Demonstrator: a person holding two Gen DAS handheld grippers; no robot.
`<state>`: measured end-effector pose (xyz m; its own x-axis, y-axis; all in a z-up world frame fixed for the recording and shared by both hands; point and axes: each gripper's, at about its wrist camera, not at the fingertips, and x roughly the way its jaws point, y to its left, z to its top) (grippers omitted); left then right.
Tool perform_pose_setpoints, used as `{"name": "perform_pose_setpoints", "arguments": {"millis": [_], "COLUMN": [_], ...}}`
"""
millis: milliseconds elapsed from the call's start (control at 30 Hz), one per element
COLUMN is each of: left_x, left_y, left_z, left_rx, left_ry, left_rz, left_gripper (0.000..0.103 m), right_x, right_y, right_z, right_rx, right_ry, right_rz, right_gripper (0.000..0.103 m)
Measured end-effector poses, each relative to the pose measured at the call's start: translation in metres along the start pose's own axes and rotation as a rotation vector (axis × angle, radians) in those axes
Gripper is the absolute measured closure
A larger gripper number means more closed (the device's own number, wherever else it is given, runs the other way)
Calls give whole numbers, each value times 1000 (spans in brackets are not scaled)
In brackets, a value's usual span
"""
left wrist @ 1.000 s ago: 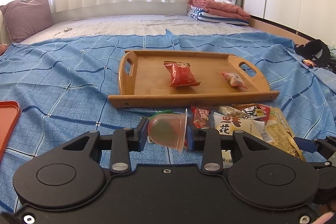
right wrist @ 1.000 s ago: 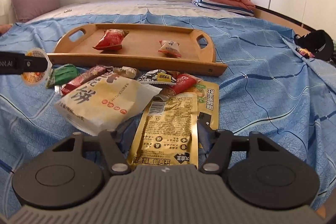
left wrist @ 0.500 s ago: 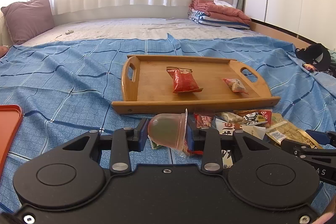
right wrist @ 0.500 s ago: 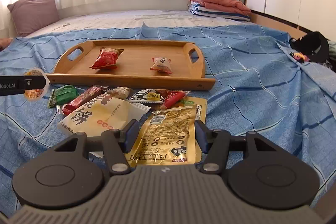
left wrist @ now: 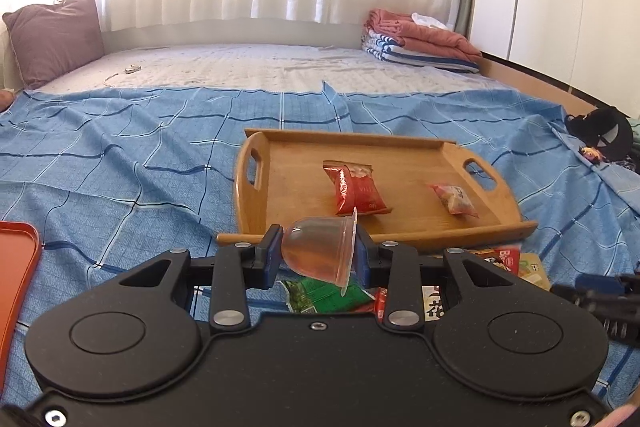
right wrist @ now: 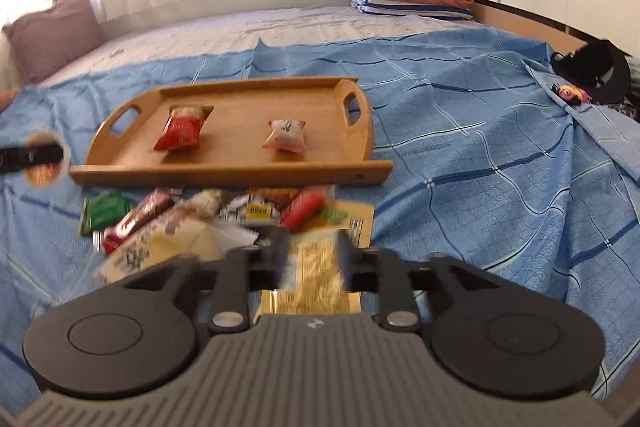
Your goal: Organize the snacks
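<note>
We have the left tool clamped on the jelly cup, off the bed near the wooden tray. Right tool grips the gold snack pouch, over the snack pile.

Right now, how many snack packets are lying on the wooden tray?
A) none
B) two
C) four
B: the wooden tray holds only a red packet and a smaller pink-and-white packet; the other snacks lie on the blue sheet in front of it.
</note>
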<state>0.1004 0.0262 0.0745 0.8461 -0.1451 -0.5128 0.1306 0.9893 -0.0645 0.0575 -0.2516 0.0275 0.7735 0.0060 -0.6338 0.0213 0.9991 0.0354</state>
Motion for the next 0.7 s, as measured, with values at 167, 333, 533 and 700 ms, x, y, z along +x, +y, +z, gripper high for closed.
{"name": "perform_pose_setpoints", "arguments": {"millis": [167,333,533,700], "left_x": [3,3,4,5], "left_y": [-1,-1,-4,-6], "left_z": [-9,-16,-22,-22], "left_rx": [0,6,9,8], "left_ry": [32,43,55,59], "left_rz": [-8,-4,-7,-11], "left_gripper": [69,69,69,69], "right_x": [8,5,-7,10], "right_y": [17,16,21,28], "right_z": [-29,-44,-49,-39], "right_rx": [-111,-81,-101,-117], "right_ry": [17,18,11,15], "right_rz": [-65,-57,-34,-24], "right_gripper": [27,27,26,19]}}
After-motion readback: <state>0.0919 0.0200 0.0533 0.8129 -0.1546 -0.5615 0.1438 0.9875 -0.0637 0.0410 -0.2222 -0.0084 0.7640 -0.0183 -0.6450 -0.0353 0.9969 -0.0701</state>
